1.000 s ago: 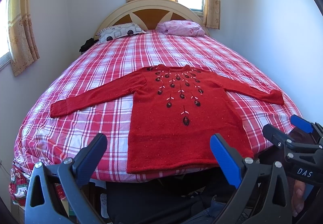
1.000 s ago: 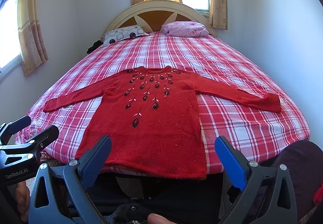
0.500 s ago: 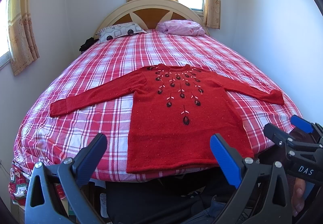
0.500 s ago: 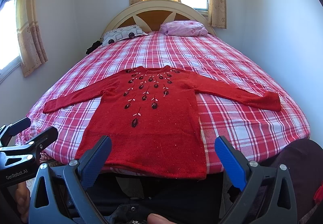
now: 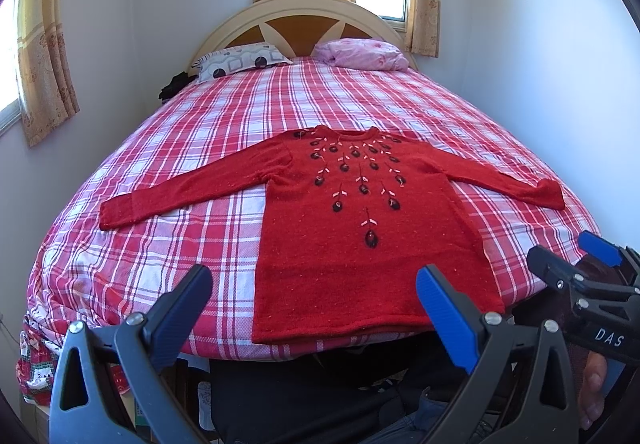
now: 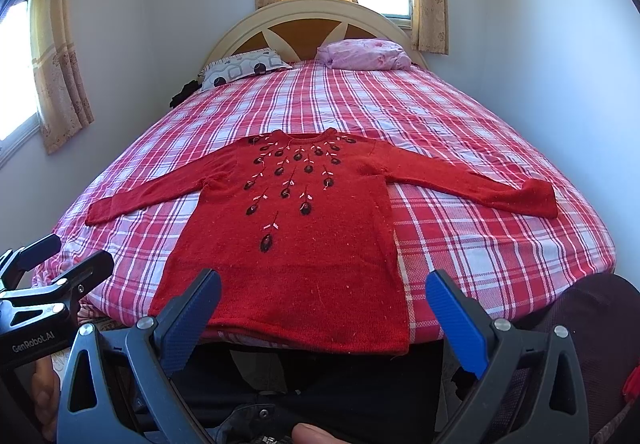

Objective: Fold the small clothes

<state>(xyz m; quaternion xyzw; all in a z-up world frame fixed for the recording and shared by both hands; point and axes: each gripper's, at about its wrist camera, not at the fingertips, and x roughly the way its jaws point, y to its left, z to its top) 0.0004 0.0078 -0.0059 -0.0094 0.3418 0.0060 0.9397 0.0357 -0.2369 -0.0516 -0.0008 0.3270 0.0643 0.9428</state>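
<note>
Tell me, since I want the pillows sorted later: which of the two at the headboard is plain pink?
The pink pillow, on the right side by the headboard. The other, the grey-and-white pillow on the left, has dark spots.

Sweater hem: the left gripper's blue finger [image 5: 444, 308] covers part of the red sweater [image 5: 360, 244] at the bed's [image 5: 160, 244] near edge.
Dark bundle [image 5: 173, 85]: at the bed's far-left corner, too small to identify (cloth, perhaps).
Hands: a hand [image 5: 594, 388] shows only fingertips behind the right gripper [image 5: 568, 264].
Under bed: shadowed, contents unclear.
</note>
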